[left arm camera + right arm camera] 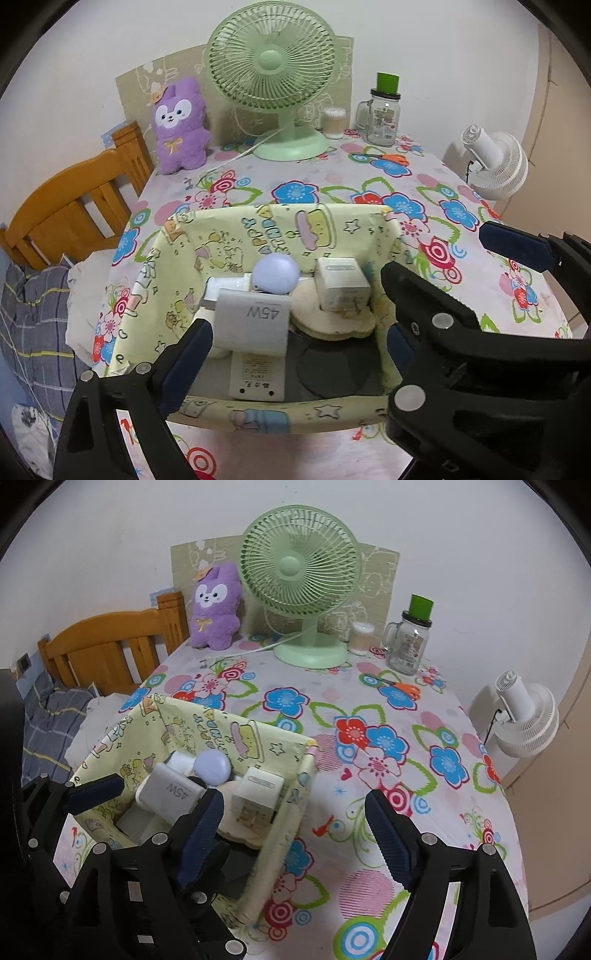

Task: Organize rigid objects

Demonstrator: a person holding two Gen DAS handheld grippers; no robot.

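The left gripper (299, 332) hangs above the fabric box (388, 225) — jaws apart, empty; the right gripper (295, 830) — also apart — straddles its corner.

Two fans (299, 583), one plush toy (216, 607), one basket (280, 229), perhaps five items inside.

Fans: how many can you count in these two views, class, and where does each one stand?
2. The green fan stands at the table's far edge, between the purple plush toy and the glass jar. The white fan sits off the table's right side.
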